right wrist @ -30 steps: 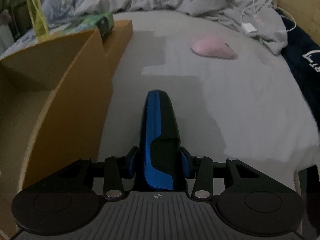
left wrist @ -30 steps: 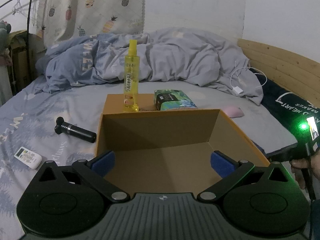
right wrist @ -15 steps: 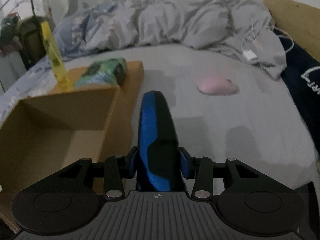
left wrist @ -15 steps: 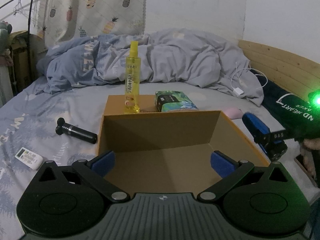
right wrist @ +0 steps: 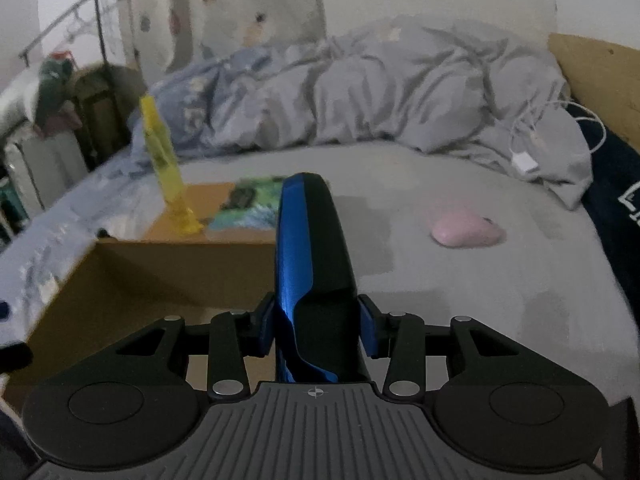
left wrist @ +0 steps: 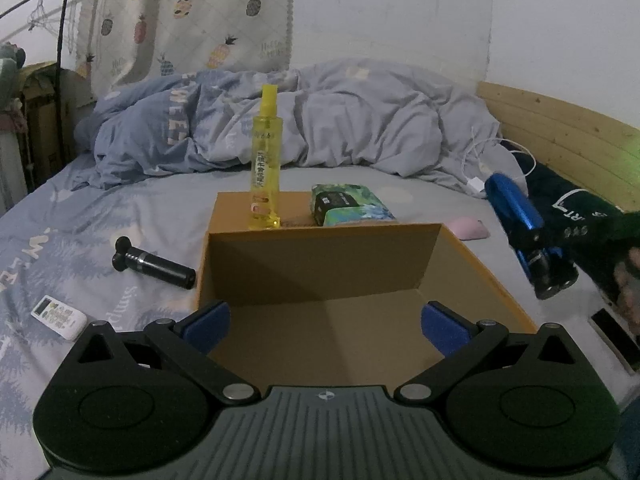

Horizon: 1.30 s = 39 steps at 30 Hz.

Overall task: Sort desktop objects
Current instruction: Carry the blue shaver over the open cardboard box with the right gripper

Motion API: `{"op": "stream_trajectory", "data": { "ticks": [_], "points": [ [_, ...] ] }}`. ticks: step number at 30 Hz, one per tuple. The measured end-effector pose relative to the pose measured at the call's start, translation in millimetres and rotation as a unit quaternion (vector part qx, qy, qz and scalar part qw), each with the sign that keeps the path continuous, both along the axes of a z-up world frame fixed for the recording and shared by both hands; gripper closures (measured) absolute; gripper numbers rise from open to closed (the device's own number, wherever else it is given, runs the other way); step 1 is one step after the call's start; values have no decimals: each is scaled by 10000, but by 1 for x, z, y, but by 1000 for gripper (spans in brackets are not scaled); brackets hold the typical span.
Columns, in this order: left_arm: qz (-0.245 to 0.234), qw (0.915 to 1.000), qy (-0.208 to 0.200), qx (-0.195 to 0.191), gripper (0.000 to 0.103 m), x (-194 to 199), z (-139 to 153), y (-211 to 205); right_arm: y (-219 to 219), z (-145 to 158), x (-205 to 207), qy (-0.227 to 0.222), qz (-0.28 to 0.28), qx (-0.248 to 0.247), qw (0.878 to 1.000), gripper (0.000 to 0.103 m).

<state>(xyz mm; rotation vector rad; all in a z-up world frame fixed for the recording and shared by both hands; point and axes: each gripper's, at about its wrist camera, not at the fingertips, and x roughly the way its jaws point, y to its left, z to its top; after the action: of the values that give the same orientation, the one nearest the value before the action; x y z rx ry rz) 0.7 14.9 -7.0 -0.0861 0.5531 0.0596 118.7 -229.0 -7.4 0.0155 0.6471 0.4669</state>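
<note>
**Shaver gripped in the right tongs, above the bed beside the box**

Shaver [right wrist: 312, 264]: a blue and black body, clamped between the pads of the right tongs [right wrist: 318, 322], its length running forward along the fingers and its rounded end pointing away from the camera. In the left wrist view it hangs in the air off the right wall of the box, clear of the sheet.

Bed [left wrist: 100, 216]: grey sheet with a crumpled duvet [left wrist: 320, 120] heaped at the far end.

Box [left wrist: 320, 248]: open brown cardboard, directly ahead of the left tongs [left wrist: 326, 324], which stand wide with nothing between the blue pads. Its far flap lies flat and carries two things.

Bottle [left wrist: 265, 168]: yellow, upright on that flap.

Pack [left wrist: 350, 204]: green, lying just right of the bottle on the same flap.

Black cylinder [left wrist: 154, 268]: on the sheet, left of the box.

Remote [left wrist: 59, 317]: white, nearer the camera and further left.

Mouse [right wrist: 466, 232]: pink, on the sheet right of the box, well apart from the shaver.

Charger [right wrist: 526, 164]: white, with its cable, against the duvet's right edge.
</note>
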Motion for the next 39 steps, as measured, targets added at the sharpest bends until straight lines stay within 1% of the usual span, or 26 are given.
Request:
{"op": "stream_trajectory", "data": {
  "ticks": [7,11,17,24,39],
  "points": [
    [67,10000,-4,9,0,1,0,1,11,27,-14,-206,252,323,9989,58],
    [88,10000,-7,26,0,1,1,0,18,34,-21,-272,380,376,9982,58],
    [126,9999,-13,29,0,1,1,1,28,37,-23,-227,507,419,9976,58],
    [146,9999,-11,21,0,1,1,1,40,30,-26,-114,638,330,9974,58],
    [132,9999,12,12,0,0,1,1,62,-9,-26,424,791,-38,9960,58]
  ]
}}
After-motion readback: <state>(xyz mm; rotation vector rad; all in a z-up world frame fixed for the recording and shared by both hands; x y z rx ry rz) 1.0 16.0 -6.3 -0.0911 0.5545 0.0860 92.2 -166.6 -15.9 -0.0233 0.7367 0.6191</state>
